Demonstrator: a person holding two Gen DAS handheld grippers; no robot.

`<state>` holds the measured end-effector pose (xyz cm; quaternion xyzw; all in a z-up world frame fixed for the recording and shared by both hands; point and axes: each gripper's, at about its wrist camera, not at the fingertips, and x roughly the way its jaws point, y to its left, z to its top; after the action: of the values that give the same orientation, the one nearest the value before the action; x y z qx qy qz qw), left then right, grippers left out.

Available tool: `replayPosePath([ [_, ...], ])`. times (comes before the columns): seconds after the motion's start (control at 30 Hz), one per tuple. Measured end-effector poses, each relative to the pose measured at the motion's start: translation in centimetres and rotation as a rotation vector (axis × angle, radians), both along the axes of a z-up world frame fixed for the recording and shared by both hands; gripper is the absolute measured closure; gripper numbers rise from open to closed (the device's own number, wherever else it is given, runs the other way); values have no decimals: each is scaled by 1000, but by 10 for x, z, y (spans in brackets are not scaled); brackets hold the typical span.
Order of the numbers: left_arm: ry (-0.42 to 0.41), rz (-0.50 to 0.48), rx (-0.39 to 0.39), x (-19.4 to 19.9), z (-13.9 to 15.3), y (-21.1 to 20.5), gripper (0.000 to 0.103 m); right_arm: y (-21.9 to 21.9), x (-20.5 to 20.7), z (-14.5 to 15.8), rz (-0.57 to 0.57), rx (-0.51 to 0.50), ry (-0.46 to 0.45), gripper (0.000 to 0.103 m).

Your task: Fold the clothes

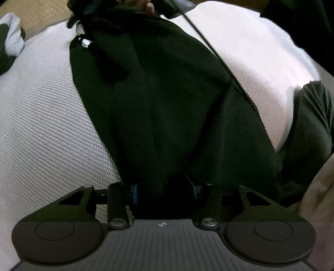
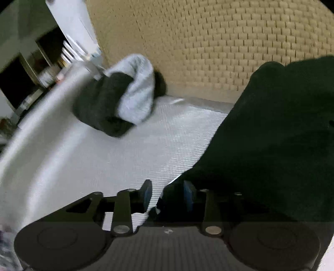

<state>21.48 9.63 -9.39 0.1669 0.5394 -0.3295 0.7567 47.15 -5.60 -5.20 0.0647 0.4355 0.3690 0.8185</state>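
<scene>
A white woven-textured surface point(image 1: 41, 125) carries a long dark green fabric garment point(image 1: 167, 93), its far end cut off. Both the left tongs point(image 1: 165, 191) and right tongs point(image 2: 167, 193) stand partly parted, garment edge between; contact is hard to make out.

Garment point(image 1: 158, 100) spread on woven bed surface point(image 1: 41, 125), running ahead from left gripper point(image 1: 165, 191), one end lying between its fingers. Hand point(image 1: 144, 5) at garment's far end. Bare surface to left and right of garment. Rolled bundle point(image 1: 10, 39) far left, near surface edge. From right gripper point(image 2: 167, 196): garment point(image 2: 271, 146) ahead and right, its edge between the fingers; bundle point(image 2: 117, 100) ahead left on surface, against woven headboard point(image 2: 208, 41); shelves point(image 2: 31, 68) beyond, far left.
</scene>
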Motion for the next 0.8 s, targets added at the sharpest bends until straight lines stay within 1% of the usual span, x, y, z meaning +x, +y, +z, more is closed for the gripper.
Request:
replayPosePath([
  [0.03,-6,-4,3,-1,1,2,82,-6,-3,5,11,20,2,63],
  [0.1,-18,-13,9,-2,2,5,87,-18,-13,18,27,71,-32,63],
  [0.13,-7,-1,-3,-2,2,10,89,-24,-19,24,34,97,-54,61],
  [0.17,-2,12,-12,-2,2,15,89,-29,-23,29,32,102,-76,56],
  [0.23,5,30,-8,-3,2,18,89,-38,-30,34,12,78,-118,55],
  [0.33,20,34,17,-5,0,19,89,-43,-34,25,-5,-31,-132,56],
  [0.4,35,29,37,-7,-2,18,88,-42,-39,16,-3,-99,-158,56],
  [0.43,38,26,42,-8,-3,17,89,-39,-42,12,13,-122,-164,62],
  [0.47,36,24,45,-9,-3,16,89,-35,-46,7,40,-137,-165,70],
  [0.5,34,23,48,-10,-3,16,89,-31,-50,3,66,-151,-165,71],
  [0.57,40,20,52,-12,-4,15,88,-13,-63,-6,129,-190,-199,72],
  [0.63,53,10,61,-15,-4,14,88,10,-75,-14,197,-191,-219,72],
  [0.67,64,5,63,-16,-4,14,88,22,-80,-17,225,-171,-205,72],
  [0.73,79,-7,71,-20,-4,13,88,44,-89,-22,254,-115,-158,72],
  [0.8,88,-23,91,-26,-3,13,86,62,-98,-25,261,-128,-163,72],
])
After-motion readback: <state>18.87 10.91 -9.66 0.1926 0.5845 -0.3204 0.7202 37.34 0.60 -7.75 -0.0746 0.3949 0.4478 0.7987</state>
